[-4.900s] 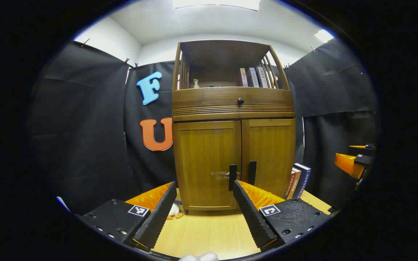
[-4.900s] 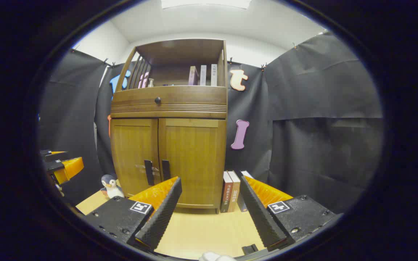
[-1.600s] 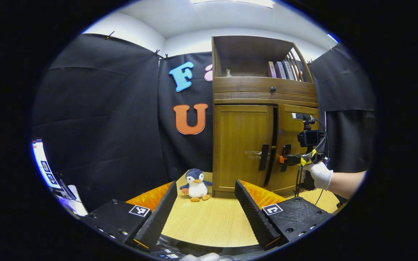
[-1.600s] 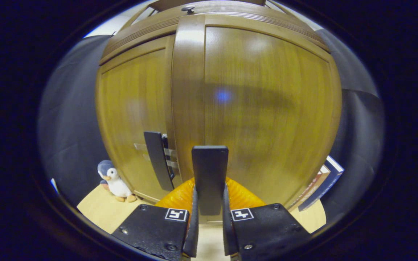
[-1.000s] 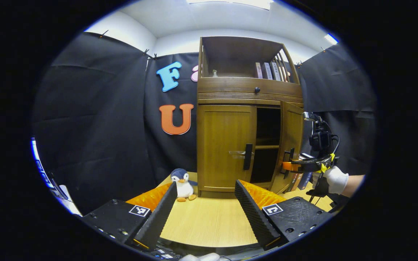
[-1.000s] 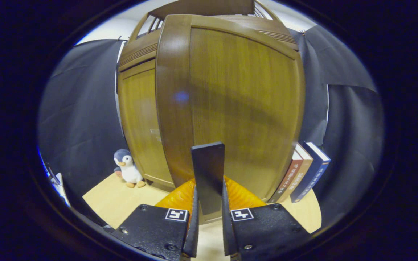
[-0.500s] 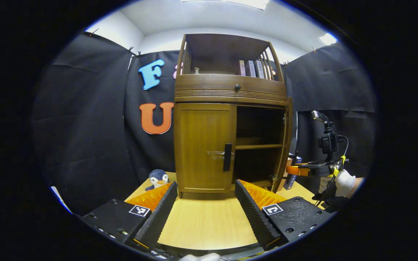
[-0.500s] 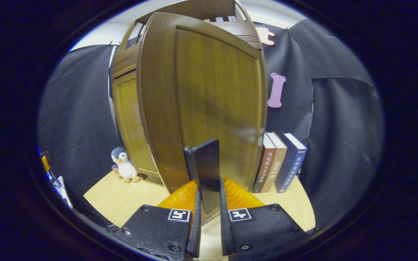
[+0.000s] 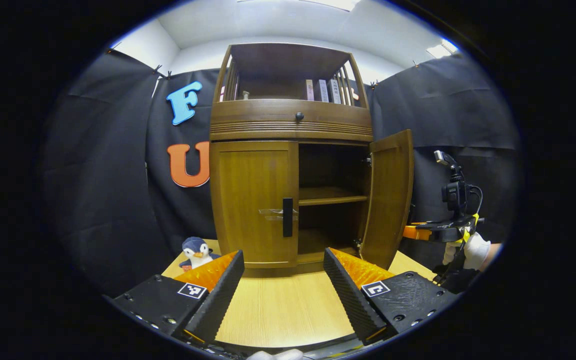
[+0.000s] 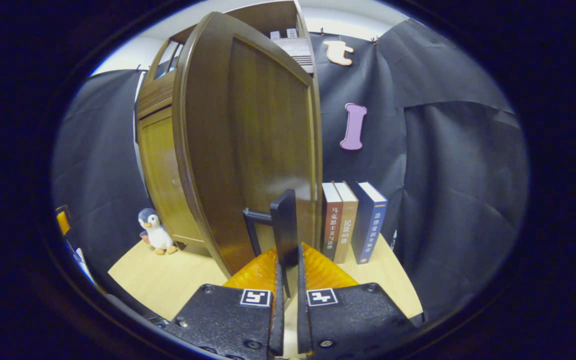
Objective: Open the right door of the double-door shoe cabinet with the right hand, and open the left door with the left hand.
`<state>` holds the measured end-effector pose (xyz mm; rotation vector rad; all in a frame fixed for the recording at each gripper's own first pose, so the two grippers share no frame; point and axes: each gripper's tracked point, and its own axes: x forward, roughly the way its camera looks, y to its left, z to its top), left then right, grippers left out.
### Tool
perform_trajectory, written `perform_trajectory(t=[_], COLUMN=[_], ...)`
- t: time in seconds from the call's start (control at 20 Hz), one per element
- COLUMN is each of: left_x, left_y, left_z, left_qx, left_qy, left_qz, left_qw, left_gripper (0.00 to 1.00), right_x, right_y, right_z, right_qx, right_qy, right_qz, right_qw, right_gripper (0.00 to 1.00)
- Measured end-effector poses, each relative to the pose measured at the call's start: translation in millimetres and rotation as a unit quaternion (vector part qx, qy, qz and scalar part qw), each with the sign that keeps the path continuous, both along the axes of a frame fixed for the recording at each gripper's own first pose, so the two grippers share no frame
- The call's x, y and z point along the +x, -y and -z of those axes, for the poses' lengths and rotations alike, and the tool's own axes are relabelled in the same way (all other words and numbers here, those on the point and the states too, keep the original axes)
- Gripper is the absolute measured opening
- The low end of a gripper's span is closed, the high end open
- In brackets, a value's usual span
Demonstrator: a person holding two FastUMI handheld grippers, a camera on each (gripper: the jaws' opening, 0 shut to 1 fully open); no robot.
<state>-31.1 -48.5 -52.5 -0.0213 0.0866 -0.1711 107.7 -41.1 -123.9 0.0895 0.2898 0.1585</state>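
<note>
One door swung wide, right gripper (image 10: 286,280) clamped on its handle (image 10: 284,227); left gripper (image 9: 284,290), fingers apart, faces the left door's upright handle (image 9: 287,217) straight ahead.

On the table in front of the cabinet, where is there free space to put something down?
The tabletop is bare before the closed left door, between the toy penguin and the open right door. Beside that door it is crowded: three books stand there, and the right claw grips the door's handle.
</note>
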Motion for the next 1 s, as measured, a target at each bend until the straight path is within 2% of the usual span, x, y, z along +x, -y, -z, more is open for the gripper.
perform_trajectory(t=[0.05, 0.25, 0.35, 0.4, 0.7, 1.0], left_x=[1, 4, 7, 8, 12, 22], left_y=[4, 17, 21, 23, 35, 55], left_z=[0, -1, 1, 1, 7, 8], left_qx=[0.001, 0.003, 0.005, 0.005, 0.005, 0.003], left_qy=[0.001, 0.001, 0.000, 0.000, -0.007, -0.013], left_qz=[0.003, 0.016, 0.019, 0.020, 0.012, -0.005], left_qw=[1.000, 1.000, 1.000, 1.000, 1.000, 1.000], left_gripper=[0.96, 0.96, 1.00, 0.96, 0.97, 0.96], right_x=[1, 5, 7, 7, 12, 18], right_y=[8, 45, 54, 57, 79, 99], right_z=[0, 0, 1, 1, 1, 1], right_qx=[0.003, 0.002, 0.005, 0.003, 0.005, 0.000], right_qy=[0.000, -0.001, -0.002, -0.002, -0.004, -0.010], right_qz=[0.007, 0.042, 0.034, 0.028, -0.004, -0.054], right_qw=[1.000, 0.999, 0.999, 1.000, 1.000, 0.998], right_gripper=[0.12, 0.06, 0.04, 0.04, 0.04, 0.04])
